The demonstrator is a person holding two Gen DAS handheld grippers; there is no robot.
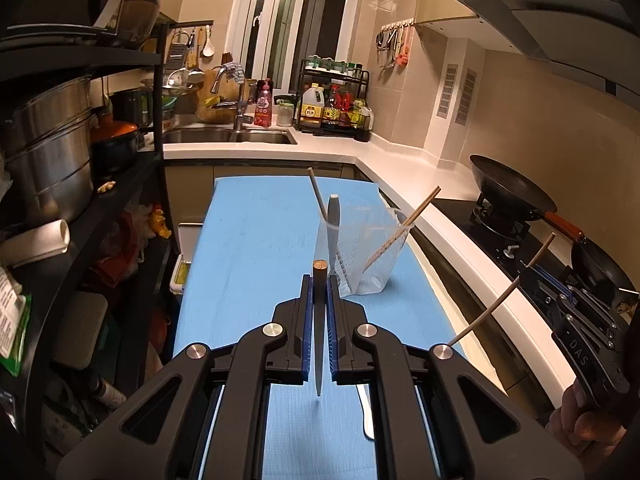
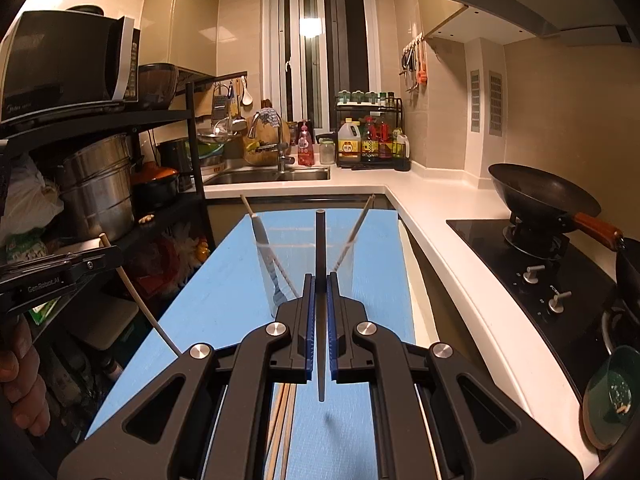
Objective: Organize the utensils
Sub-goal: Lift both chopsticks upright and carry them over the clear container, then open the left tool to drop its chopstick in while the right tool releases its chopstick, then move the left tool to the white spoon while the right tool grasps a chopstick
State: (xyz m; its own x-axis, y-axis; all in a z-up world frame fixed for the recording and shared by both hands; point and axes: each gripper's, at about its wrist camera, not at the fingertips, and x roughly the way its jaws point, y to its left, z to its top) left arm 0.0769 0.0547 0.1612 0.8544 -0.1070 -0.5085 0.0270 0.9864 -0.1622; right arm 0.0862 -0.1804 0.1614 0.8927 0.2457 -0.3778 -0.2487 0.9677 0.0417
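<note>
The left gripper (image 1: 319,292) pinched a slim chopstick (image 1: 319,320) upright, its round brown end up and its tapered tip down. The right gripper (image 2: 320,290) pinched a dark chopstick (image 2: 320,280) the same way. Just ahead of both stood a clear plastic cup (image 1: 360,256) holding utensils leaning outward, on a blue mat (image 1: 256,232) with bare room around.

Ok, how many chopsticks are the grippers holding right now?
2: one chopstick in the left gripper, another chopstick in the right gripper. Others stand in the clear cup.
</note>
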